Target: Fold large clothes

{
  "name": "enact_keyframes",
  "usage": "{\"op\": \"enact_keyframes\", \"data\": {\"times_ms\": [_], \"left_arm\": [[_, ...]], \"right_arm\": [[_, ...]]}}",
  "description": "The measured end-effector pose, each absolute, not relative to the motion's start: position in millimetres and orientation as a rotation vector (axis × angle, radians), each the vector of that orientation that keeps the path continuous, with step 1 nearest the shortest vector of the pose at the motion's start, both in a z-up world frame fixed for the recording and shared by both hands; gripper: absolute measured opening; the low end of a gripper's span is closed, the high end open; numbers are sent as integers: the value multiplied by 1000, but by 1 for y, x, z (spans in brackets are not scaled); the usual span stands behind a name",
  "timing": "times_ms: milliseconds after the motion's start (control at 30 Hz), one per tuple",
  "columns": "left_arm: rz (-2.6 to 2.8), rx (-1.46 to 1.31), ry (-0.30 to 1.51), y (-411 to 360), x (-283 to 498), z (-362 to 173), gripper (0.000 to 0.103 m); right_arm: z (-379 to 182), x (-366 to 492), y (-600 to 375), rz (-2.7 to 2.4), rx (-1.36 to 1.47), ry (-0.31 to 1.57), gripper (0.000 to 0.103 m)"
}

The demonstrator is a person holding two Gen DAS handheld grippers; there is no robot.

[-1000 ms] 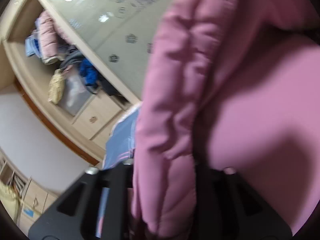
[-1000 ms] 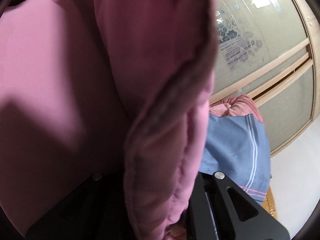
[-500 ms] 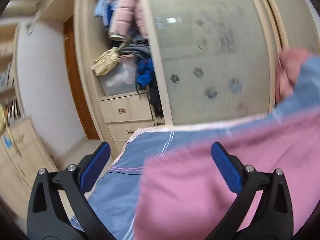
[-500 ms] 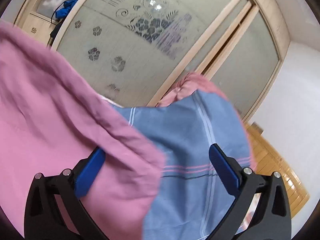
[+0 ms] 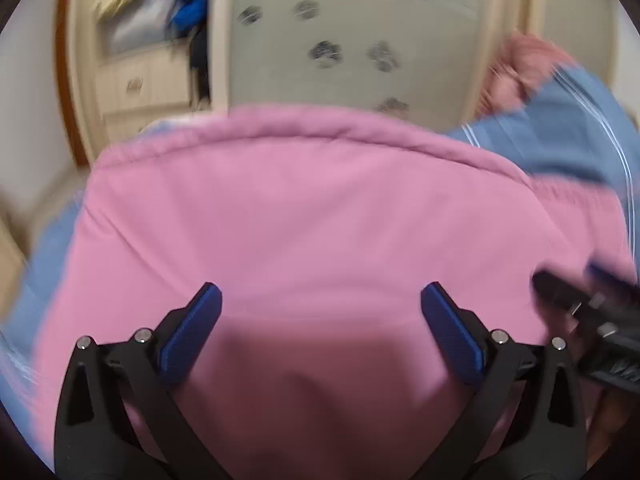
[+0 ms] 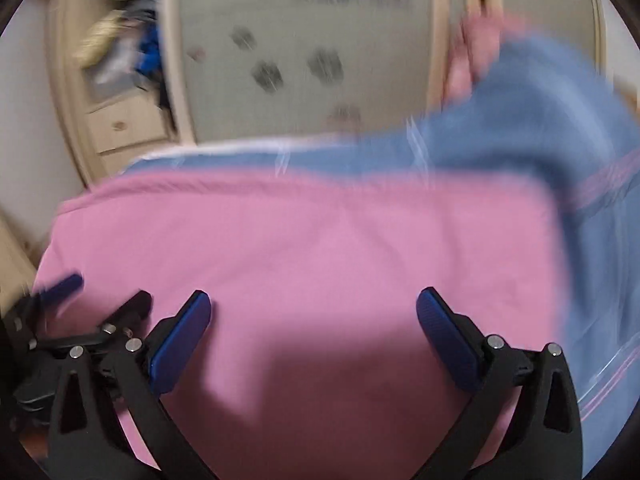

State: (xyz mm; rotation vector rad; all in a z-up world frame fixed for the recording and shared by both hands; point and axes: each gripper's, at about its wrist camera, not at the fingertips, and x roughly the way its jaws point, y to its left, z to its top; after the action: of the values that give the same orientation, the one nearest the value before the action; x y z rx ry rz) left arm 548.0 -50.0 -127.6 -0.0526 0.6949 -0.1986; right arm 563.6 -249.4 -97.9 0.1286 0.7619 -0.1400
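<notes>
Off at the far left, behind the bed, the open wardrobe bay [image 5: 152,28] is a blur of stuffed-in clothes, with a yellowish bundle and something bright blue, and pale drawers [image 5: 140,88] underneath. Next to it is the frosted sliding door [image 5: 344,40] with dark paw-print marks on it.

Moving in, the pink garment [image 5: 312,232] lies spread flat across the bed, covering most of the blue striped sheet [image 5: 568,140]. Its far hem runs along near the wardrobe-side edge of the bed, and blue shows past its left and right sides. Both views are pretty smeared, so I can't make out finer folds.

My left gripper [image 5: 320,320] hangs over the near part of the pink garment with the jaws spread wide and nothing between the blue pads [image 5: 192,336]. From the right wrist view it also shows at the left edge, just beside my other one.

My right gripper [image 6: 314,320] is the same deal: jaws released wide, nothing pinched, pink cloth under the gap. It hovers near the bed's near edge, and its shadow falls dark on the garment right below.

Further right, the sheet bunches up toward the far right corner of the bed, with a pinkish lump [image 6: 476,52] behind it.
</notes>
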Motion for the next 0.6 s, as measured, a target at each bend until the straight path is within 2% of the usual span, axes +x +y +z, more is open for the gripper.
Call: {"op": "enact_keyframes", "data": {"times_ms": [167, 467, 600], "left_arm": [[-84, 243, 623, -94, 567, -141, 101], [-75, 235, 640, -63, 607, -129, 101], [-34, 126, 692, -31, 633, -129, 101]], "right_arm": [[-121, 584, -242, -201, 30, 703, 102], [-129, 592, -319, -215, 249, 723, 102], [-136, 590, -360, -308, 346, 746, 102]]}}
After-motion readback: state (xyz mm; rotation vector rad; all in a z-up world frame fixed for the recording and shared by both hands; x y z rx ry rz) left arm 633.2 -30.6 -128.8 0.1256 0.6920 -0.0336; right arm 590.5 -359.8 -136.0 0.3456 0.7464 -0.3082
